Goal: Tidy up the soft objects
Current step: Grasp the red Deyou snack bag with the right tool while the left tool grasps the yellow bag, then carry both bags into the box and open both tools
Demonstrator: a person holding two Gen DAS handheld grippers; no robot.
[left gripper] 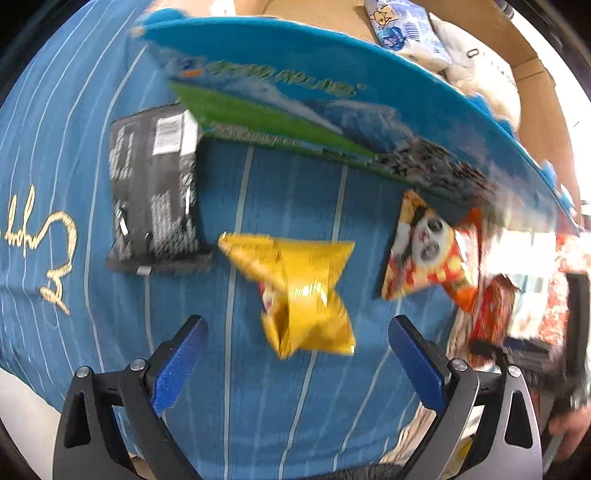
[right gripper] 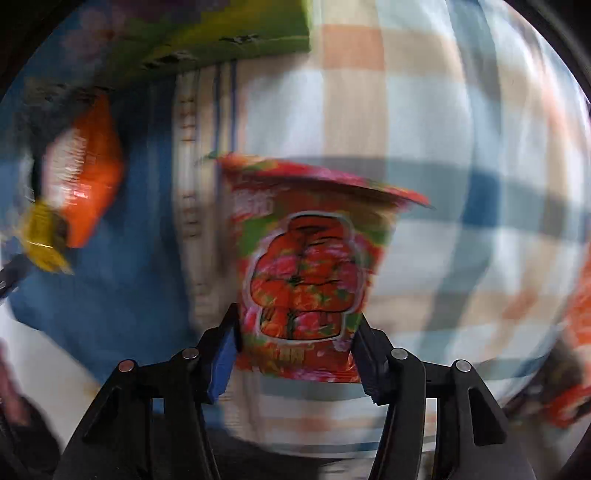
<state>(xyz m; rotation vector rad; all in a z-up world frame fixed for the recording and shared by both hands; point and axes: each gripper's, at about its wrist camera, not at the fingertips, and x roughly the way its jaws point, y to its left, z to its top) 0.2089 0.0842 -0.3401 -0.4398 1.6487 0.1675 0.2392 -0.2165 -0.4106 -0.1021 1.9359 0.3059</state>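
Observation:
In the left wrist view my left gripper (left gripper: 297,363) is open and empty, just short of a crumpled yellow snack packet (left gripper: 299,291) lying on blue striped cloth (left gripper: 258,424). A black packet (left gripper: 155,195) lies to its left and an orange panda packet (left gripper: 428,251) to its right. In the right wrist view my right gripper (right gripper: 295,354) is shut on a red and green snack cup (right gripper: 310,273), held over checked cloth (right gripper: 461,147). The orange packet (right gripper: 88,177) and the yellow packet (right gripper: 46,240) show blurred at the left.
A large blue box flap with a mountain picture (left gripper: 332,110) hangs over the far side of the cloth. Behind it is a cardboard box (left gripper: 535,74) with white and blue packs (left gripper: 406,26). A green box edge (right gripper: 221,33) is at top.

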